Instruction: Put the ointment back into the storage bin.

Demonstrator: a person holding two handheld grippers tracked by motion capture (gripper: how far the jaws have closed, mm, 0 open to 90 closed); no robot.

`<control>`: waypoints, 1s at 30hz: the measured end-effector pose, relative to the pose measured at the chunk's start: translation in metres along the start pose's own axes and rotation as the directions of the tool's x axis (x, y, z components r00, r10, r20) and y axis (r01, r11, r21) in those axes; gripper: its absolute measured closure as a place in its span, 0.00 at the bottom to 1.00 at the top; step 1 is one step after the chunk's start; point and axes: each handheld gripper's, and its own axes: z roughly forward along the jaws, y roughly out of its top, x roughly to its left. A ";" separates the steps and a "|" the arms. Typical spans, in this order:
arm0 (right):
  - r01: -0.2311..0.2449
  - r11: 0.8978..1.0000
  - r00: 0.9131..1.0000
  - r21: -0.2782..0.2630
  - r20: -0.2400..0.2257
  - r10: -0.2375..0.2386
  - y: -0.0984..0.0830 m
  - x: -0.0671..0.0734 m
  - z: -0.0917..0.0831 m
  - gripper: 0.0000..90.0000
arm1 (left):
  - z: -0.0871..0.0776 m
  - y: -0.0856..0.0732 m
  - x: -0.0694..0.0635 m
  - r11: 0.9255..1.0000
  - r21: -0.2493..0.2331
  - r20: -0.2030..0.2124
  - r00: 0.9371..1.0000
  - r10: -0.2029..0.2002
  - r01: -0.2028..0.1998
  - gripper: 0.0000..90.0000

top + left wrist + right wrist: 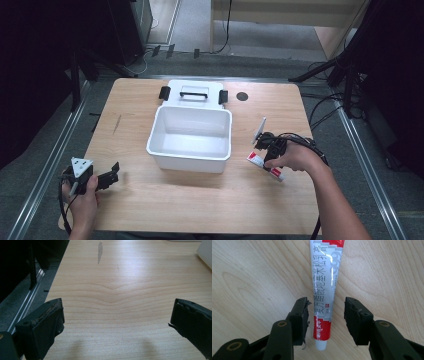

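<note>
The right gripper (325, 315) stands over a tube (325, 287) that lies flat on the table (200, 200), its jaws apart, one on either side of the tube's red-and-white end near the cap; the left pad looks close to the tube's edge, the right pad is clearly off it, so nothing is clamped yet. In the high view the same gripper (265, 145) sits just right of the white bin (191, 145), with the tube (265, 166) angled on the wood under the person's hand. Judging from this, the work is at its start: the tube is bracketed but not gripped or lifted, and the bin looks empty, so closing, lifting and carrying the tube across are probably all left to do. The left gripper (117, 322) is idle, jaws wide apart over bare wood, and the high view places it (107, 179) near the table's front left edge, well apart from the bin. The right gripper view gives what the high view cannot: the printing on the tube, the gap on each side of it, and how squarely the jaws straddle it. The high view alone gives the layout, with the bin's lid (192, 93) standing open at its far side and both hands' places relative to it. The left gripper view adds a corner of the bin (206, 252) at its upper right.
</note>
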 end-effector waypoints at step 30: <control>0.082 0.995 0.997 -0.059 0.023 -0.080 -0.010 -0.012 -0.005 0.79 | 0.000 0.000 0.001 1.000 0.008 -0.002 1.000 -0.016 0.016 0.00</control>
